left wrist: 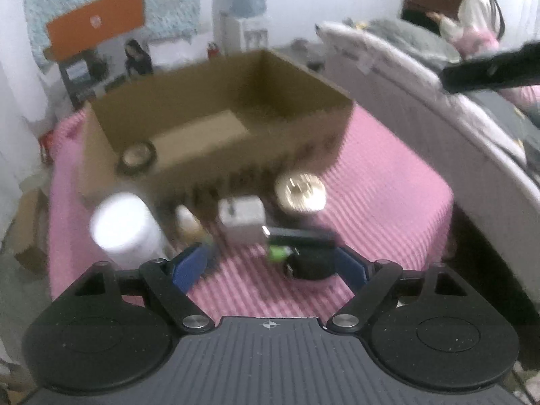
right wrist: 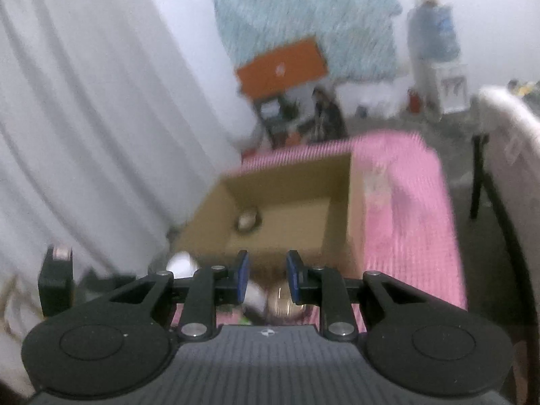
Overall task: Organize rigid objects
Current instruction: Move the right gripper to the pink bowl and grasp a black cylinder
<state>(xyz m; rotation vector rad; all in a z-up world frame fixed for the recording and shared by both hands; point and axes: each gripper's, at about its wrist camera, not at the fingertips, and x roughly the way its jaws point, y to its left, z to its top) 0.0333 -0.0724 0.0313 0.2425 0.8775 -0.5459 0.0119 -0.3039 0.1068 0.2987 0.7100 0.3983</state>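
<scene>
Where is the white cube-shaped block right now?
In the left wrist view the white cube block sits on the pink cloth just in front of the cardboard box, between a small bottle and the gold-topped jar.

One cardboard box (left wrist: 216,114), two tape rolls (left wrist: 136,157) (left wrist: 300,191), one white bottle (left wrist: 125,227).

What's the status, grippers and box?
Left gripper open, empty, over loose items. Right gripper partly open, empty. Cardboard box holds one tape roll. Nothing blocking.

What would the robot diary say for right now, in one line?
left gripper: open, over pink striped cloth | right gripper: narrow gap, empty | brown cardboard box: holds one round tin
</scene>
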